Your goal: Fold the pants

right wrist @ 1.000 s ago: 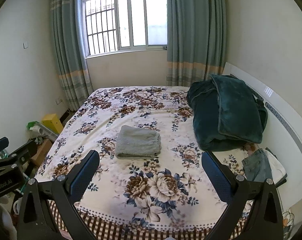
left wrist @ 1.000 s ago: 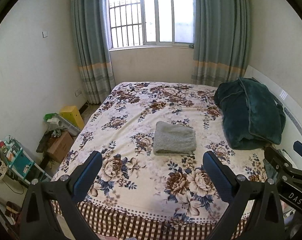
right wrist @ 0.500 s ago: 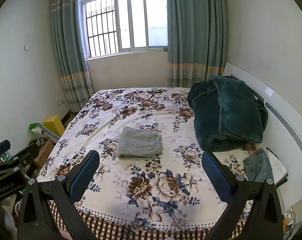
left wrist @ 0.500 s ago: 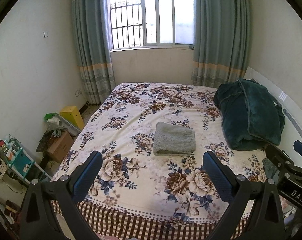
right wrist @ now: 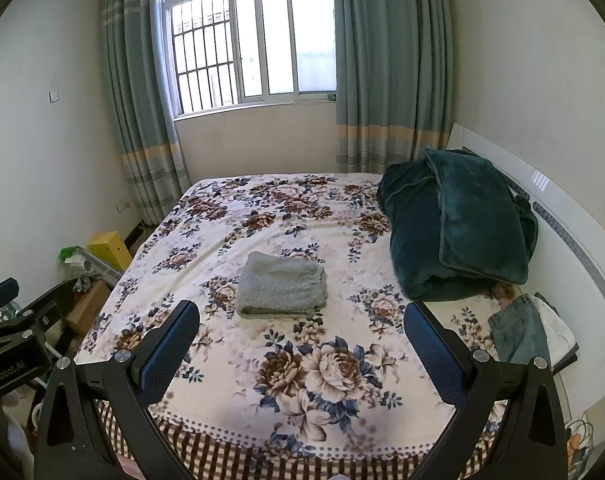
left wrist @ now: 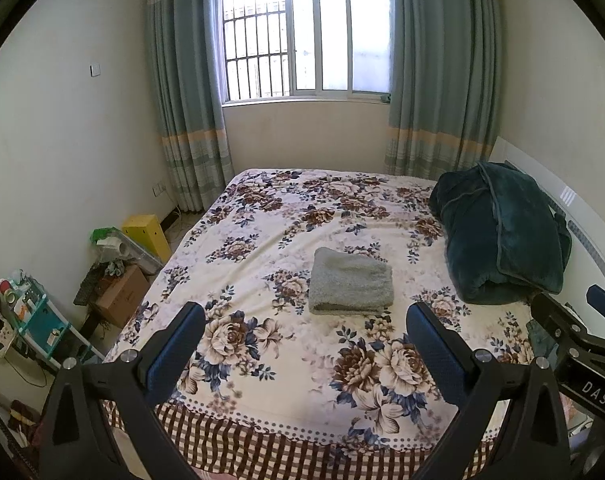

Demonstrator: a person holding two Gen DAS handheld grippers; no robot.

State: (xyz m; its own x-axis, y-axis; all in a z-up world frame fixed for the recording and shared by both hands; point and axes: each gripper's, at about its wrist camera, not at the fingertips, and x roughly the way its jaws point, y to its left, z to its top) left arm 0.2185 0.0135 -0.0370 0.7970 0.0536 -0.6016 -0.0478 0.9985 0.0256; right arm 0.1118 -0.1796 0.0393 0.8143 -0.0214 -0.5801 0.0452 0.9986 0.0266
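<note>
A grey folded garment [left wrist: 350,283] [right wrist: 281,285] lies in the middle of the floral bed [left wrist: 302,216] [right wrist: 286,208]. Blue denim pants [right wrist: 517,336] lie crumpled at the bed's right edge near the headboard, on something white. My left gripper [left wrist: 304,350] is open over the foot of the bed, well short of the grey garment, with nothing between its fingers. My right gripper [right wrist: 300,346] is open too, also above the bed's near edge and empty. Each gripper shows at the side of the other's view.
A dark green blanket [left wrist: 502,236] [right wrist: 458,220] is heaped at the right by the white headboard [right wrist: 574,224]. Left of the bed on the floor are a yellow box [left wrist: 147,234], a cardboard box [left wrist: 120,294] and a small teal shelf [left wrist: 34,320]. Curtains flank the window [left wrist: 306,40].
Both views have tilted up slightly and drawn back a little from the bed; the grey garment sits lower in frame. Both grippers stay open and empty.
</note>
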